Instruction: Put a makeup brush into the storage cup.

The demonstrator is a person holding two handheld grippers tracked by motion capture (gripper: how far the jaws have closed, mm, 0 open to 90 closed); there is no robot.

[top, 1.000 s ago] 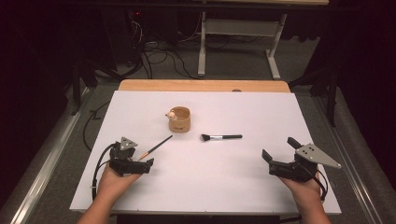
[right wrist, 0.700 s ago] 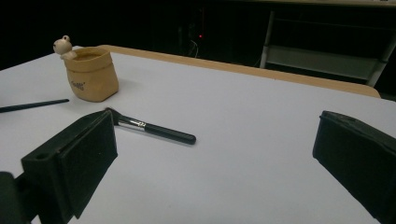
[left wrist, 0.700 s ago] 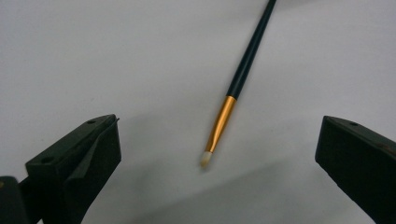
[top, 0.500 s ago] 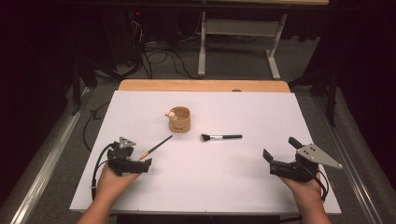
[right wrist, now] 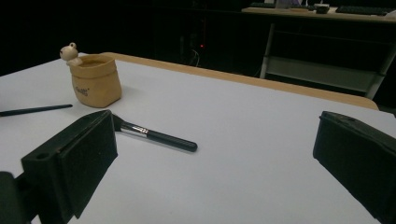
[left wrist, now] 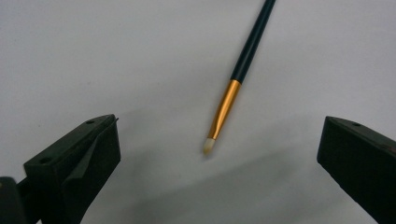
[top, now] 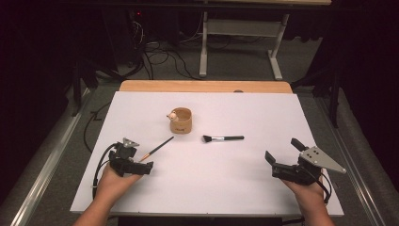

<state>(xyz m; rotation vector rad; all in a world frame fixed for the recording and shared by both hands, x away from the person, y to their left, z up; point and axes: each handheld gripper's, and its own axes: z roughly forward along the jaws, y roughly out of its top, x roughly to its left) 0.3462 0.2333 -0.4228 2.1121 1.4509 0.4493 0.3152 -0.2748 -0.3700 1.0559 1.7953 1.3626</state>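
Note:
A thin brush (top: 158, 147) with a dark handle and gold ferrule lies on the white table (top: 211, 183), left of centre. Its pale tip points at my left gripper (top: 139, 161). In the left gripper view, that brush's ferrule (left wrist: 224, 107) lies between the wide-apart jaws, and my left gripper (left wrist: 215, 172) is open and empty. A tan cup (top: 181, 120) with a small figure on its rim stands mid-table. A black makeup brush (top: 224, 138) lies to the cup's right. My right gripper (top: 282, 151) hovers open at the near right, facing the makeup brush (right wrist: 159, 136) and cup (right wrist: 95, 80).
A wooden strip (top: 202, 86) borders the table's far edge. Beyond it are a desk frame (top: 240, 33) and cables on the floor (top: 160, 56). A metal rail (top: 42, 174) runs along the table's left side.
Almost nothing differs: the left gripper has shifted very slightly beside the thin brush's tip, and the right gripper holds its place.

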